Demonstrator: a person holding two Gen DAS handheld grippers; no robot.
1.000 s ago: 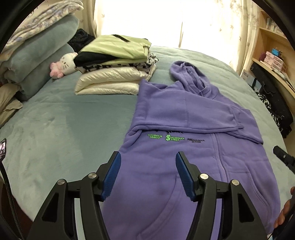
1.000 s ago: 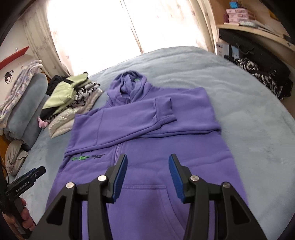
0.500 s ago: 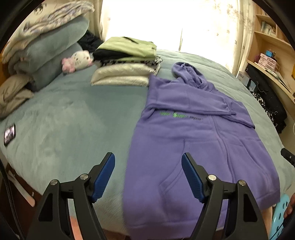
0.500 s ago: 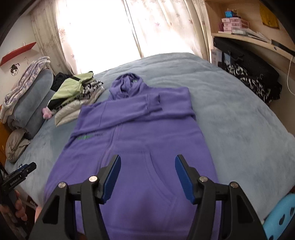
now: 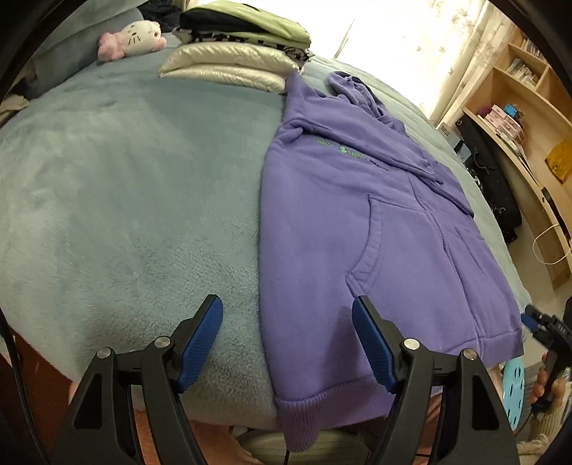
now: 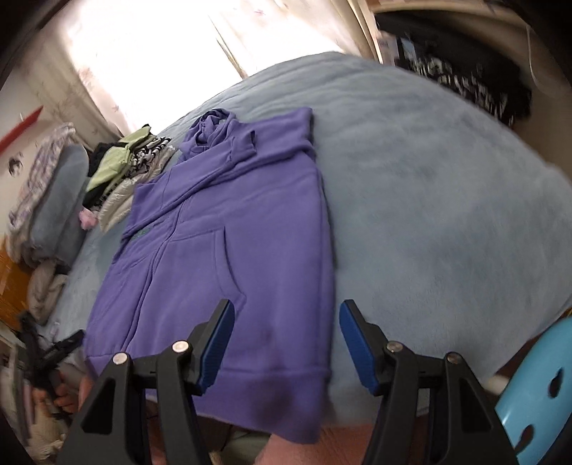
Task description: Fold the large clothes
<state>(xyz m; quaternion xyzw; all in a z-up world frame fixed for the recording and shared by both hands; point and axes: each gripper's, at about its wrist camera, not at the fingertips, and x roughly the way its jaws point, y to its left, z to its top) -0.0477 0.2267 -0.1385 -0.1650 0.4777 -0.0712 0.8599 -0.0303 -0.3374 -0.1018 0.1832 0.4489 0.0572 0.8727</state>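
Note:
A purple zip hoodie lies flat on the grey-blue bed, sleeves folded across its chest and hood toward the window. Its ribbed hem hangs over the near bed edge. My left gripper hovers open above the hoodie's near left corner, nothing between its blue pads. In the right wrist view the same hoodie shows, and my right gripper stands open over its near right corner and side edge, holding nothing. The right wrist view is blurred.
A stack of folded clothes and a white plush toy sit at the far left of the bed. Pillows lie beyond. Wooden shelves and a black bag stand on the right. A blue stool is by the bed.
Both grippers drew back toward the near bed edge and sank lower, and both jaws spread wider. The hoodie's hem and the bed edge have come into view below them.

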